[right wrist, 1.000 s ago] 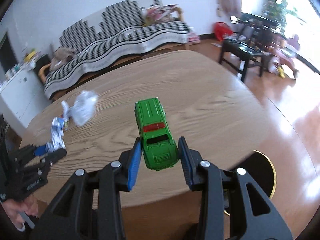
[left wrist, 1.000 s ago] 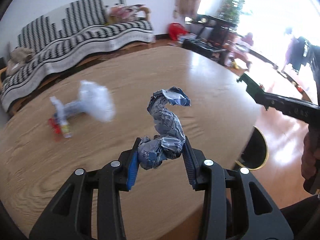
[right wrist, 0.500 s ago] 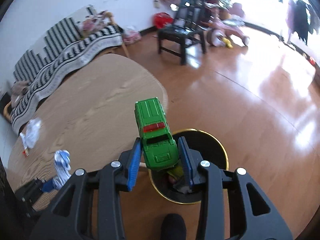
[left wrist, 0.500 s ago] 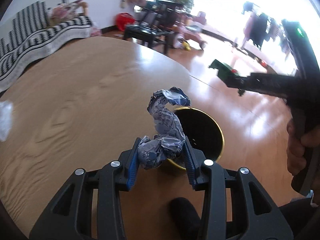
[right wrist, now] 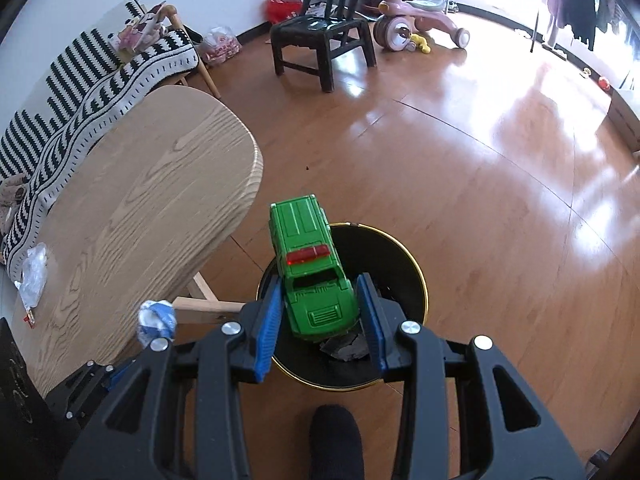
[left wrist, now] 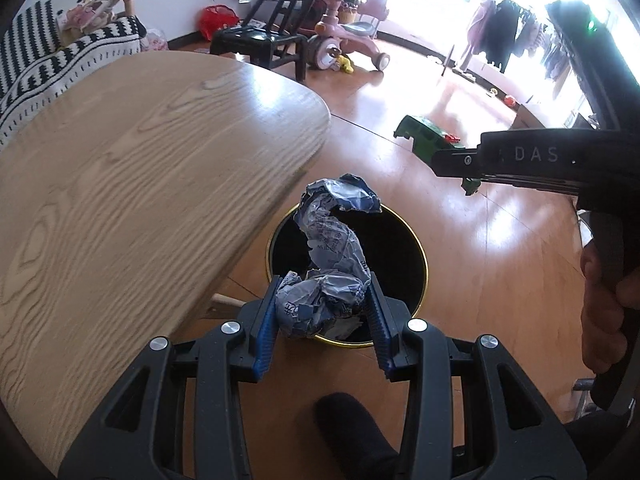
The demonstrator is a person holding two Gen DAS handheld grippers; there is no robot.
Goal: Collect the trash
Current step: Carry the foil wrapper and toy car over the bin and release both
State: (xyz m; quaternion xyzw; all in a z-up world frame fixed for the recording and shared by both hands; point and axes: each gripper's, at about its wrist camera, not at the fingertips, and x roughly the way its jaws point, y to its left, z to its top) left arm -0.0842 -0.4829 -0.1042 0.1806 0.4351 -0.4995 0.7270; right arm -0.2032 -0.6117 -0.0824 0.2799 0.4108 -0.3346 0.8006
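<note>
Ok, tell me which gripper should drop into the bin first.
Left. The left gripper holds the crumpled wrapper directly over the bin. The right gripper is over it too, but holds a green toy car, arguably not trash.

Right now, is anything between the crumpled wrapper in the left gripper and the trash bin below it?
Nothing visible blocks it. The crumpled wrapper is clamped in the left gripper over the open black trash bin, clear of the wooden table edge. The right gripper holds the green toy car above the same bin.
</note>
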